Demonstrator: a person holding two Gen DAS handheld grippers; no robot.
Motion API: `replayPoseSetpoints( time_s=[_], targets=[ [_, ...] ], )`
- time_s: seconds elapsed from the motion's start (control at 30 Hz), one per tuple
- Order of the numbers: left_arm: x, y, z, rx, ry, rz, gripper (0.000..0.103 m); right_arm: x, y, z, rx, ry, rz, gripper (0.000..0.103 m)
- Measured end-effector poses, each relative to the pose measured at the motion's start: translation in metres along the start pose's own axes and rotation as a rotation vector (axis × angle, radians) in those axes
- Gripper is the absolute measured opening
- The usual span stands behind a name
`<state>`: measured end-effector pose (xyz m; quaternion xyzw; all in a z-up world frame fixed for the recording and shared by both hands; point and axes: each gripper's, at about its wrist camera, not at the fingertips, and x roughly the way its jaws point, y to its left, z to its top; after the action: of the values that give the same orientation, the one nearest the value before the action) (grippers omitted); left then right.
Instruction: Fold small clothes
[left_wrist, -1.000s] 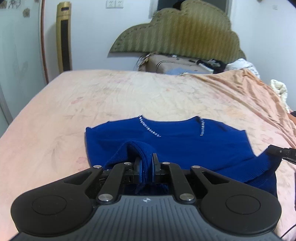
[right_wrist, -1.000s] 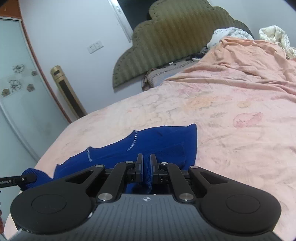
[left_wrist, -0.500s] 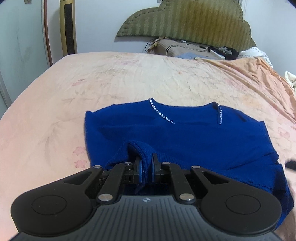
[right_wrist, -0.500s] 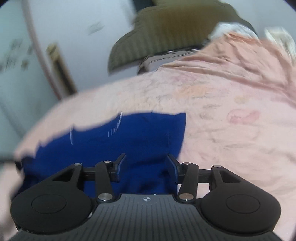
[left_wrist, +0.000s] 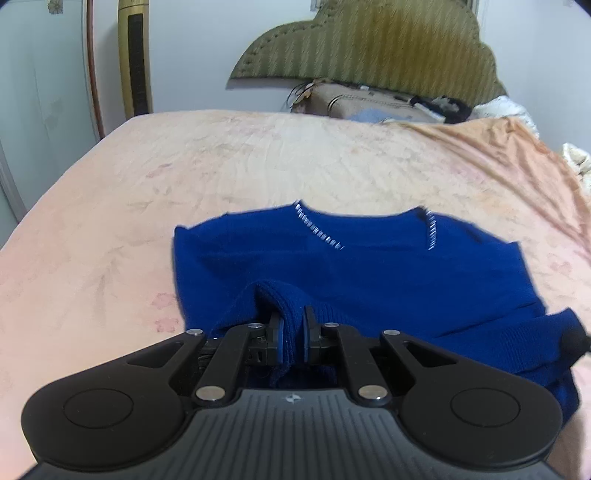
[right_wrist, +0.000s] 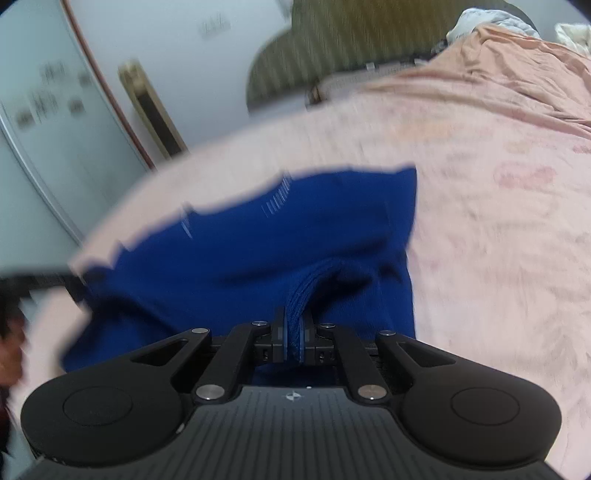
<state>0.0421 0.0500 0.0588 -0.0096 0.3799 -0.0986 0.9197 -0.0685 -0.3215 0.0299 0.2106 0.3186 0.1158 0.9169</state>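
My jaws are pinching cloth on both sides: the left gripper is clamped on a raised fold of the blue sweater, and the right gripper, whose jaws have just been closing, now nips a ridge of the same knit. The sweater lies spread on the bed, neckline pointing toward the headboard, its near hem bunched up at my 2 grippers.
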Motion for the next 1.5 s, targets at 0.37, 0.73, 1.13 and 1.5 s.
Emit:
replayPoseSetpoints(
  time_s=[0.37,0.73,1.13,1.5],
  targets=[
    [0.005,-0.011,0.037,-0.026,-0.052,0.009,0.009,0.011,-0.018,0.057,0.202,-0.160,0.045,0.008],
    [0.070,0.003,0.057,-0.118,0.010,0.068,0.009,0.086,-0.039,0.079,0.322,-0.114,-0.007,0.009],
    [0.090,0.047,0.062,-0.292,0.015,0.016,0.078,0.109,-0.054,0.086,0.297,-0.214,-0.175,0.037],
    [0.068,0.055,0.061,0.018,-0.052,0.011,0.079,0.162,-0.022,0.098,-0.148,0.080,-0.190,0.059]
  ],
)
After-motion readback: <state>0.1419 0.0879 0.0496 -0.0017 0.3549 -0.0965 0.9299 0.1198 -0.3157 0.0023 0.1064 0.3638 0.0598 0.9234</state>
